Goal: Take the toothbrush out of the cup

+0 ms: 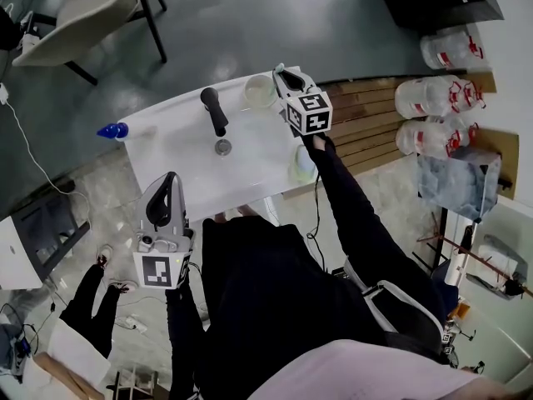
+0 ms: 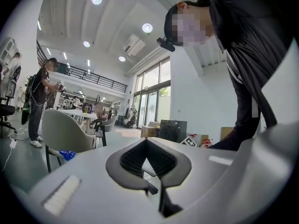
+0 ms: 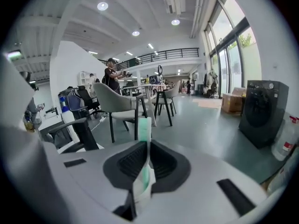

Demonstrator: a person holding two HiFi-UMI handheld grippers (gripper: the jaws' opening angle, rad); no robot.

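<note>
Right gripper point(image 1: 281, 75): jaws clamped on the slim green-and-white plastic toothbrush point(image 3: 144, 129), which poked out past the tips. I had it just beside the pale translucent plastic cup point(image 1: 259, 91) at the far edge of the white washbasin counter point(image 1: 179, 152), near the black tap point(image 1: 214, 111). My left gripper point(image 2: 147, 143) hung off the near edge, jaws closed on nothing.

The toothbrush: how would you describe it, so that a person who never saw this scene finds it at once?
At the far right corner of the white table, the right gripper hangs beside a pale cup. The toothbrush is clamped between that gripper's black pads. It is a slim mint-green and white stick, unlike the round cup and the thick black tap.
</note>
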